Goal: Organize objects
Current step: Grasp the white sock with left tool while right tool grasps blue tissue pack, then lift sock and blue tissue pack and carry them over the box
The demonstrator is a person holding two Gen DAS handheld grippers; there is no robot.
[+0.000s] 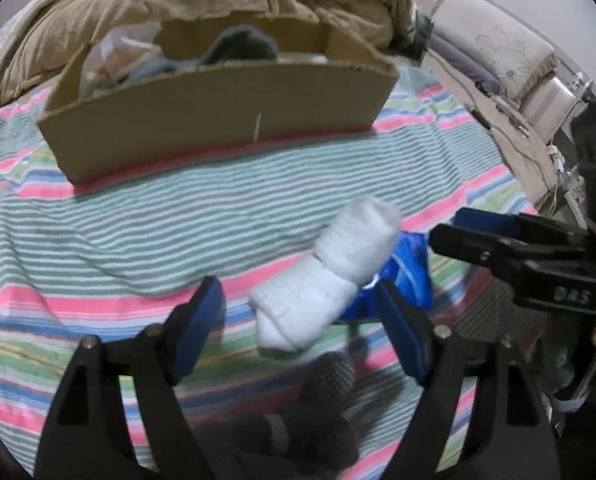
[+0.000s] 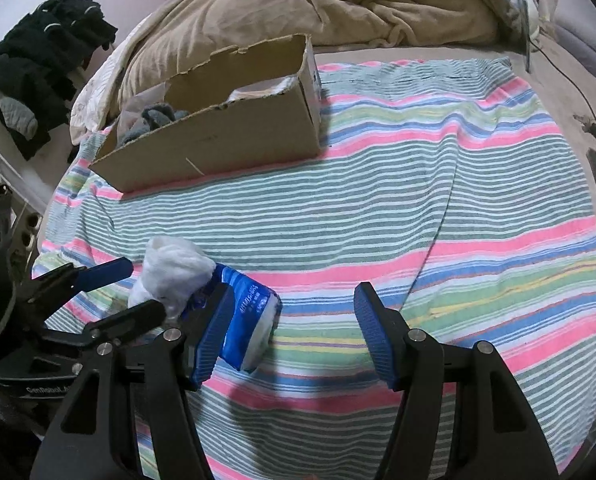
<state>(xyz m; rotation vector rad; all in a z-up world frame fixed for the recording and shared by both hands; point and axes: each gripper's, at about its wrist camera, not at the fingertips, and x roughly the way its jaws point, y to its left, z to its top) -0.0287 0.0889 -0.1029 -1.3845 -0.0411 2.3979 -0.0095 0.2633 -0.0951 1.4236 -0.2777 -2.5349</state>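
My left hand-held gripper [image 1: 298, 320] is spread open around the rolled white sock [image 1: 330, 276], which lies on the striped blanket [image 1: 137, 232] between its fingers (touching neither, as far as I can see). The blue tissue pack [image 2: 245, 320] sits just beside the sock. My right hand-held gripper [image 2: 293, 332] is open too, its left finger against the pack. The cardboard box [image 2: 233, 136] stands well beyond.

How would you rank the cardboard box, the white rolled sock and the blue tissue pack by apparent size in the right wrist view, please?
1. Cardboard box, clearly largest.
2-3. White rolled sock and blue tissue pack: look alike; both partly hidden, so unranked.
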